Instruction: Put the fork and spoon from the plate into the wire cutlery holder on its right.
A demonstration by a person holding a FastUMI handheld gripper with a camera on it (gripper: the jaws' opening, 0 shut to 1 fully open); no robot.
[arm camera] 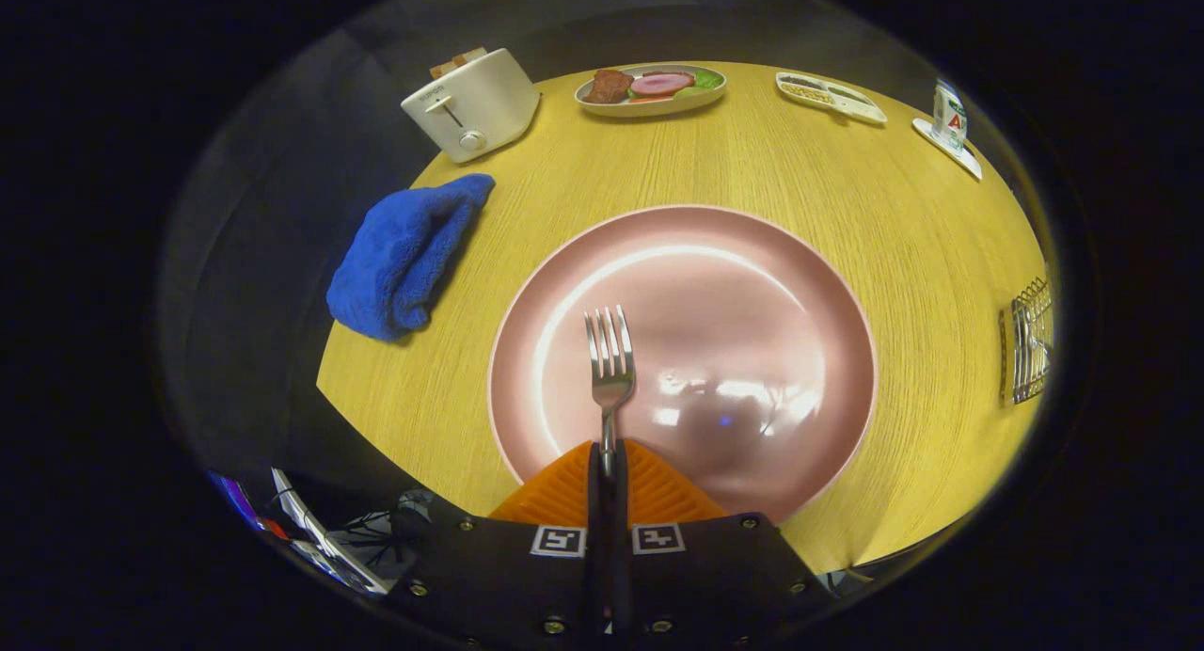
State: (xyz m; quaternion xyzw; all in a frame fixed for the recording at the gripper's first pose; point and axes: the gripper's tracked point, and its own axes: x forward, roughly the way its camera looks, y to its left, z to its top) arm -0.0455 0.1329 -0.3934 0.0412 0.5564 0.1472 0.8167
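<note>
My gripper [608,463] is shut on the handle of a metal fork [609,359]. The fork's tines point away from me, over the near half of a large pink plate [752,256] on the wooden table. I cannot tell whether the fork rests on the plate or hangs just above it. The plate carries nothing else. The wire cutlery holder [1030,341] stands on the table well to the right of the plate, only partly visible.
A blue cloth [404,256] lies left of the plate by the table edge. Beyond it stands a white toaster [475,105]. Along the far side are a dish of food [651,88], a small divided tray [832,96] and a carton on a saucer [950,124].
</note>
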